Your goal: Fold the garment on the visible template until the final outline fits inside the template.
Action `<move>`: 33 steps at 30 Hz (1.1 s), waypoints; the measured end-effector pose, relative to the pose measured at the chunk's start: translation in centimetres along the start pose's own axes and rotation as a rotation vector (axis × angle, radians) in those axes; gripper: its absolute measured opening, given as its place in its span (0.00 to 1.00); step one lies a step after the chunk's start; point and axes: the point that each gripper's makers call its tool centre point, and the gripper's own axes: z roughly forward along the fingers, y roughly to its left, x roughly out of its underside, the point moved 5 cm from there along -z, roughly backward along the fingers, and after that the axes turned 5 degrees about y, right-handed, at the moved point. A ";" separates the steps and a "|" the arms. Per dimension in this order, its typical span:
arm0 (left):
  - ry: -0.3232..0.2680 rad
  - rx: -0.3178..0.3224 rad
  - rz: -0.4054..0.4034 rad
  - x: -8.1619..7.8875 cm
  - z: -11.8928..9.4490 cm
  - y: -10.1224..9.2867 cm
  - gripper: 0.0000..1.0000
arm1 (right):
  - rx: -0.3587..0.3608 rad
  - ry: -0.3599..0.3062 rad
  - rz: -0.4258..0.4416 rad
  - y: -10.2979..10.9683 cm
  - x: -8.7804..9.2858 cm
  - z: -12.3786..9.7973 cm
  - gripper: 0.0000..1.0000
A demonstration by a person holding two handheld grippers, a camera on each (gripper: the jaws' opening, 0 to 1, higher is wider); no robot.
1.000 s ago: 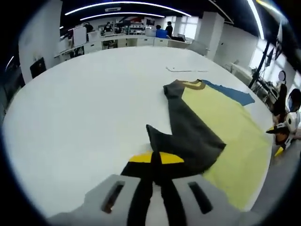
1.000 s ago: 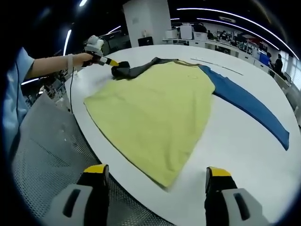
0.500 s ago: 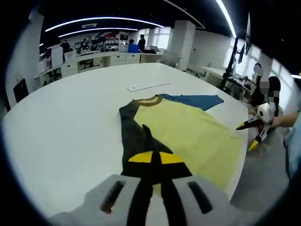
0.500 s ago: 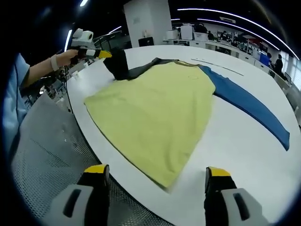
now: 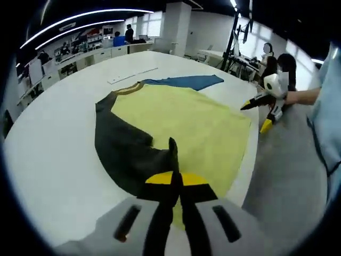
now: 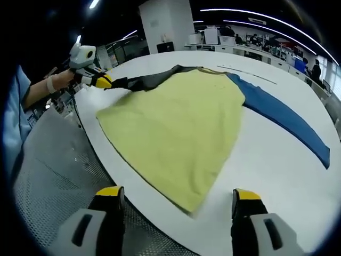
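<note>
Pinching the dark sleeve (image 5: 133, 154), the left tool (image 5: 175, 184) has its jaws pressed together on the cloth. Right tool (image 6: 180, 200) is spread wide, holding nothing, near the table (image 6: 277, 160) edge. Shirt (image 6: 176, 117) lies flat on the table, blue sleeve (image 6: 282, 114) stretched right.

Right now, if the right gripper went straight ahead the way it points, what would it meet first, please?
The open right gripper would probably first meet the near hem of the yellow shirt body on the white table; depth is uncertain.
</note>
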 end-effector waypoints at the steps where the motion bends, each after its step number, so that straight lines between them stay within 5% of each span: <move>1: 0.022 -0.015 0.002 0.5 -0.1 0.3 0.00 | 0.000 0.001 0.000 0.0 0.0 0.0 0.83; 15: 0.129 -0.113 0.005 4.3 -1.1 4.8 0.00 | -0.005 -0.003 0.007 0.0 0.0 0.0 0.83; 22: 0.125 -0.130 -0.021 4.7 -1.3 5.5 0.00 | -0.002 -0.002 0.010 -0.1 0.0 0.0 0.83; 28: 0.039 -0.119 -0.145 4.9 -1.6 6.0 0.00 | 0.001 -0.005 0.011 -0.2 0.0 0.0 0.83; 31: -0.065 -0.075 -0.236 4.5 -1.9 5.9 0.00 | 0.000 -0.003 0.010 -0.2 0.0 0.0 0.83; 33: -0.061 -0.067 -0.239 4.8 -2.1 5.8 0.00 | 0.000 -0.003 0.011 -0.2 0.0 0.0 0.83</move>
